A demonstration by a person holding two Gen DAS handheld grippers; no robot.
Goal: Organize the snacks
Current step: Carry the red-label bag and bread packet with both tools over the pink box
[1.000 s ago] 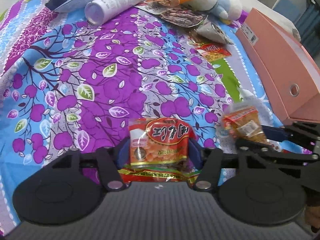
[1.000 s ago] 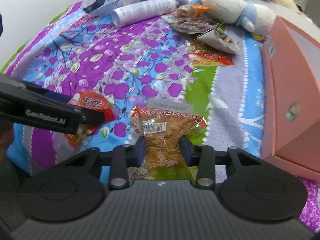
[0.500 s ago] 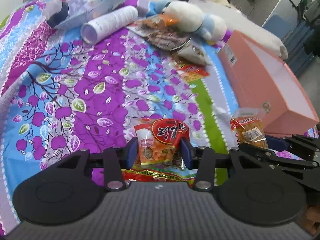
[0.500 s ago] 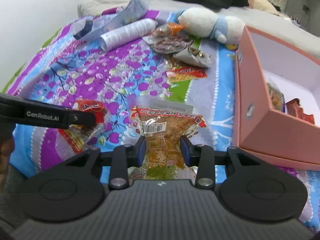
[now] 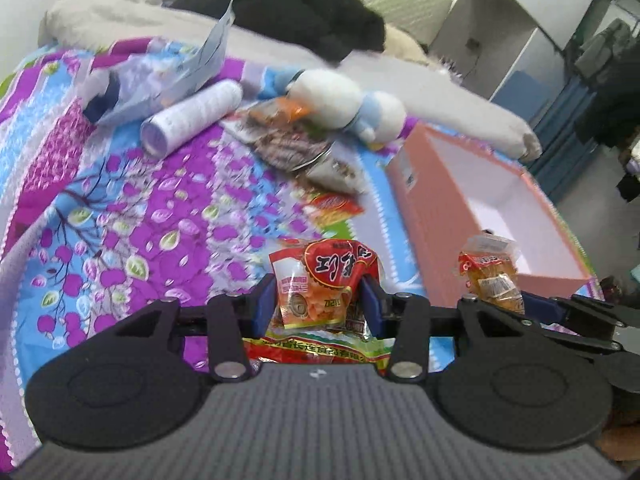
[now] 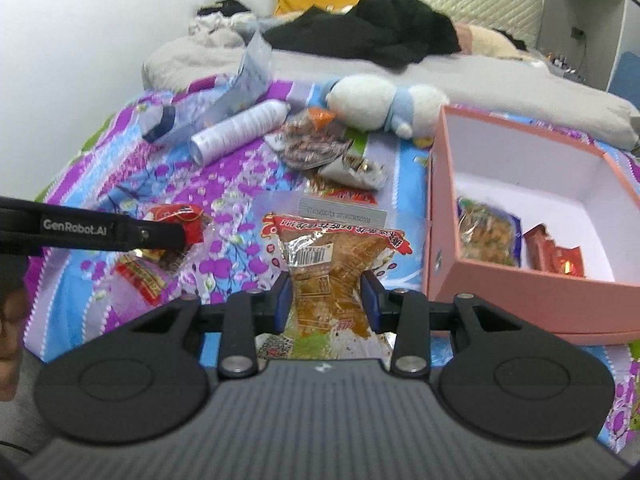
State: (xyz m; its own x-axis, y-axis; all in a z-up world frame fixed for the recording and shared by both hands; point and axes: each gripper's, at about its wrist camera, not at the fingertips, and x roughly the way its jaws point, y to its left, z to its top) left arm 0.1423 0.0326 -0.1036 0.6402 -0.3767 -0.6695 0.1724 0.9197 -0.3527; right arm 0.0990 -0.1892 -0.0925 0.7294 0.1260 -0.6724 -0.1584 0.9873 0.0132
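My left gripper (image 5: 319,300) is shut on a red snack packet (image 5: 326,280) and holds it above the bedspread. My right gripper (image 6: 326,296) is shut on a clear packet of brown snacks (image 6: 328,268), also seen in the left wrist view (image 5: 490,276). An open pink box (image 6: 532,284) stands to the right and holds a blue-edged packet (image 6: 486,236) and red packets (image 6: 554,256). The box also shows in the left wrist view (image 5: 432,216). The left gripper with its red packet (image 6: 176,216) shows at the left of the right wrist view.
More snack packets (image 6: 316,148) lie on the purple floral bedspread (image 6: 132,176) beyond both grippers. A white tube (image 6: 240,128), a plush toy (image 6: 380,100), a plastic bag (image 6: 248,80) and dark clothes (image 6: 372,32) lie farther back.
Both grippers have risen and tilted up with their packets; the bed's far end and the inside of the pink box have come into view.
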